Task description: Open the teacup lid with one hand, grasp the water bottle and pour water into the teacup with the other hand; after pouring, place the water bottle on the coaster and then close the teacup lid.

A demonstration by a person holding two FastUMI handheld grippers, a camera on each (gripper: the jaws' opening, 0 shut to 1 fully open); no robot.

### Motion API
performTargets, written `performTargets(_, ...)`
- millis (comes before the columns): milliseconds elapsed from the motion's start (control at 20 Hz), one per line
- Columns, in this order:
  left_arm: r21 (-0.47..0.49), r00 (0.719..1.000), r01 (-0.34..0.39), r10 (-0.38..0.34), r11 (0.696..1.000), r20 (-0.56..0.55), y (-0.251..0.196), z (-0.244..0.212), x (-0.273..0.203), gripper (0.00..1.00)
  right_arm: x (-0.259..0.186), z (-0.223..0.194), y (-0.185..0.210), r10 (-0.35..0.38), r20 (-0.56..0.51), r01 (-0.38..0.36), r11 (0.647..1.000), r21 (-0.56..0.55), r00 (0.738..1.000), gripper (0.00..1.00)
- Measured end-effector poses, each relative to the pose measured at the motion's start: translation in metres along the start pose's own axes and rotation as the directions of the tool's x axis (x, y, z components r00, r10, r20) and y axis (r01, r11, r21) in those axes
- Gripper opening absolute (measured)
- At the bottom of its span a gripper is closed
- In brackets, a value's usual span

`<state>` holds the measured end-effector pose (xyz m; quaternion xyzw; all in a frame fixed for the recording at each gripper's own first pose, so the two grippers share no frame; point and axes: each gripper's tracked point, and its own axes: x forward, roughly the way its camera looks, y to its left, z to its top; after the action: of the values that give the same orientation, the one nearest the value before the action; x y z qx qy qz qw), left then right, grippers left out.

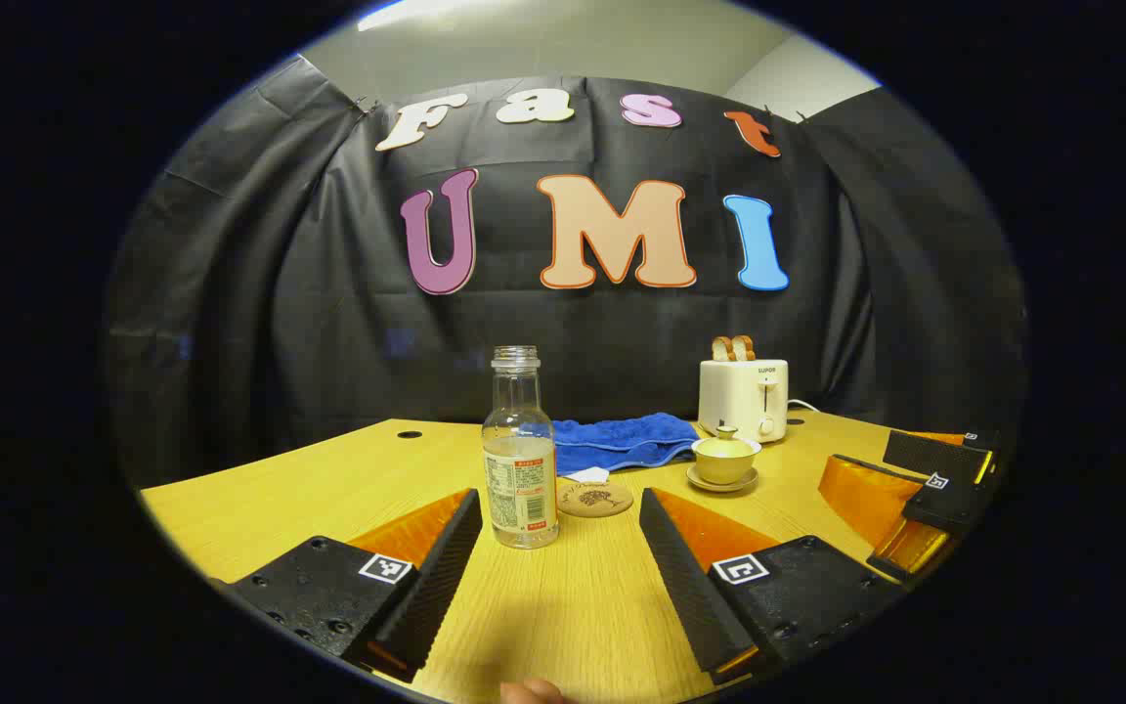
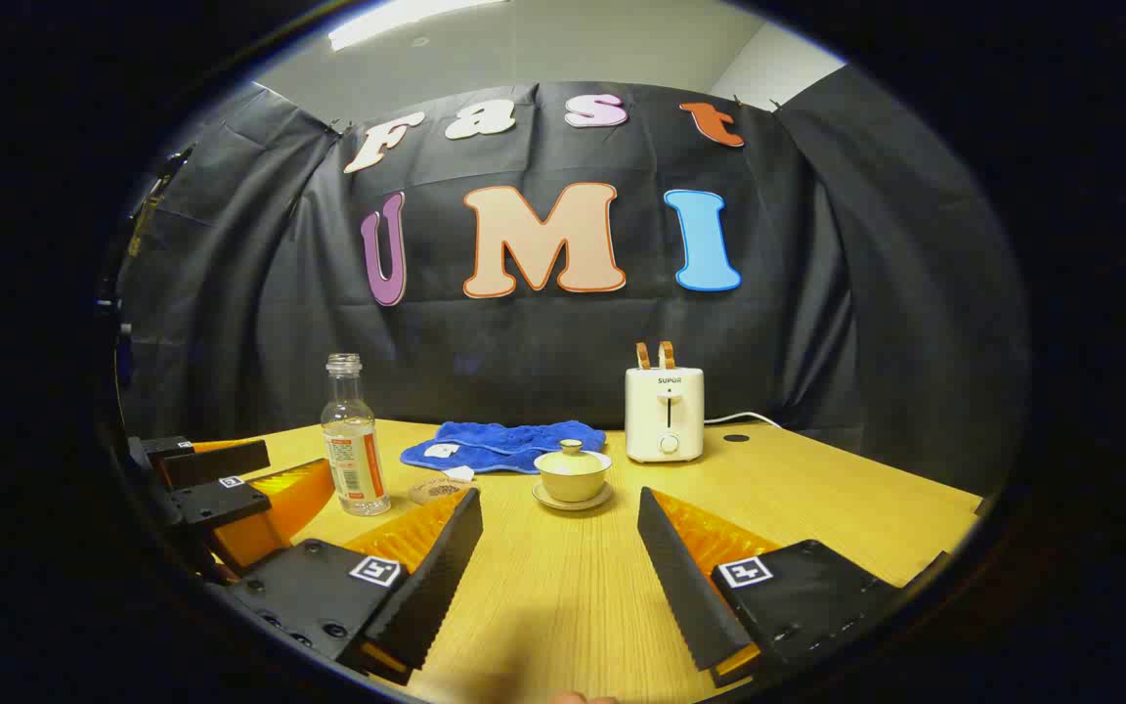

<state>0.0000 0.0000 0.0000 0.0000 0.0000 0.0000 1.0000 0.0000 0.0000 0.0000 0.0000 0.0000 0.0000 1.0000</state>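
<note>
A clear uncapped water bottle [image 1: 520,455] with a label stands upright on the wooden table, just ahead of my left gripper [image 1: 559,572], which is open and empty. Beside it to the right lies a round cork coaster [image 1: 594,498]. A pale lidded teacup [image 1: 725,458] sits on its saucer farther right. In the right gripper view the teacup [image 2: 573,473] stands straight ahead of my open right gripper [image 2: 559,572], the bottle [image 2: 353,440] is at the left and the coaster [image 2: 436,490] lies between them. The other gripper shows at the edge of each view.
A blue towel [image 1: 617,442] lies behind the coaster. A white toaster [image 1: 745,396] with two slices of toast stands at the back, its cord trailing right. The wooden table [image 1: 583,606] stretches to the black cloth wall. A cable hole [image 2: 736,438] sits near the toaster.
</note>
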Motion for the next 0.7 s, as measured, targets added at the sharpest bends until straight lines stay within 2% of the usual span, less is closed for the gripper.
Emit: performTargets(700,-0.002,1.0,-0.009,0.009,1.0,0.0,0.0018,0.0,0.0,0.95,0.0002,-0.0001,-0.0007,-0.008,-0.003,0.008,1.0,0.0,1.0,1.0)
